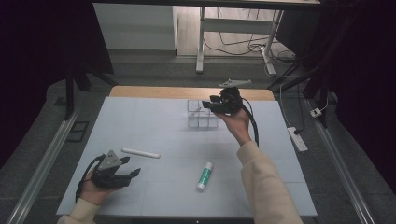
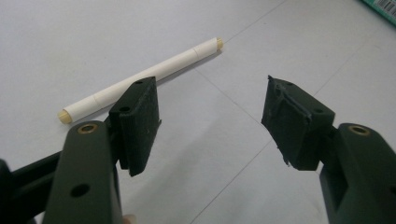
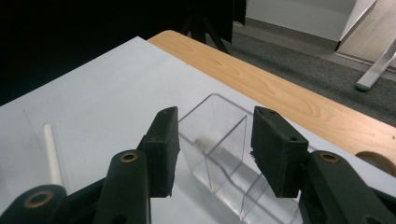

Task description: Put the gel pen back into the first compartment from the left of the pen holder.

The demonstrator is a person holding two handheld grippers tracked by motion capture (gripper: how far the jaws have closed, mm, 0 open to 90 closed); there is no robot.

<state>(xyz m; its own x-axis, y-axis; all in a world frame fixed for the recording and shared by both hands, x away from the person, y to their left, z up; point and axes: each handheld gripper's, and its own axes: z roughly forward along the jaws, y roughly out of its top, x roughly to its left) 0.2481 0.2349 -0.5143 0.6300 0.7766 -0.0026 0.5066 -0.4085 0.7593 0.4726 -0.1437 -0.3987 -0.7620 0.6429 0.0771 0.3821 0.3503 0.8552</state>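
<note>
A clear plastic box (image 1: pixel 201 116) with compartments stands at the far middle of the white mat. My right gripper (image 1: pixel 207 105) hovers just above it, open, with nothing between its pads. In the right gripper view the box (image 3: pixel 224 144) lies right under the gripper (image 3: pixel 215 122), and a pale rod-like thing (image 3: pixel 203 142) lies in one compartment, blurred by the walls. A white stick (image 1: pixel 140 153) lies near the front left. My left gripper (image 1: pixel 132 166) rests beside it, open and empty. The stick (image 2: pixel 140 79) sits just beyond the left jaw of that gripper (image 2: pixel 212 105).
A green and white glue stick (image 1: pixel 204 176) lies at the front middle of the mat; its green end (image 2: pixel 380 9) shows in a corner of the left gripper view. The wooden table edge (image 1: pixel 187 92) runs behind the box. Desk legs and cables stand on the floor beyond.
</note>
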